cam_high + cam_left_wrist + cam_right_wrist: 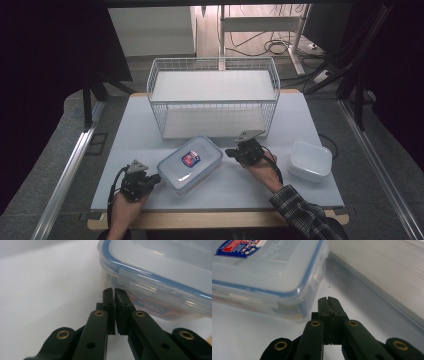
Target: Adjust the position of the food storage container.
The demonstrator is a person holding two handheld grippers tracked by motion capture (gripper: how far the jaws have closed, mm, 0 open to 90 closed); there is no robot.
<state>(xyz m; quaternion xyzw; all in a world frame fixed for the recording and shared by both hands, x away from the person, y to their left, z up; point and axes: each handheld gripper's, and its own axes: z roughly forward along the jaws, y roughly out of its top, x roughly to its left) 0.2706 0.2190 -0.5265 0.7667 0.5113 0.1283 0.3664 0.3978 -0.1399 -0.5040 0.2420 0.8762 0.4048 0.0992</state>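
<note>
Table (150, 125): one pale board, near edge cut off at the bottom of the high view, surroundings dark and hard to read.

Wire basket (214, 95): one, white, two-tier, at the far middle of the table. In the right gripper view a ridged white slab (387, 272) runs along the right side, probably its bottom shelf, can't confirm.

Lidded container (190, 163): one, clear with blue seal and a red/blue label on the lid, lying skewed at centre front, just in front of the basket, between the two grippers. Contents not readable through the wall. In the left gripper view (160, 277) it's cropped top and right; in the right gripper view (262, 277) cropped top and left. Label text too small to read.

Open tub (310, 160): one, white, no lid, near the right edge, well apart from the container.

Grippers, two:
- Left gripper (156, 178), (114, 293): hand comes in from bottom left, jaws pointing right toward the container's near-left corner. Jaws clenched, nothing between them, tips just beside the container wall; contact can't be told.
- Right gripper (229, 152), (328, 301): plaid-sleeved forearm from bottom right, jaws pointing left at the container's far-right corner. Jaws clenched, gripping nothing, tips near the corner, small gap visible.
</note>
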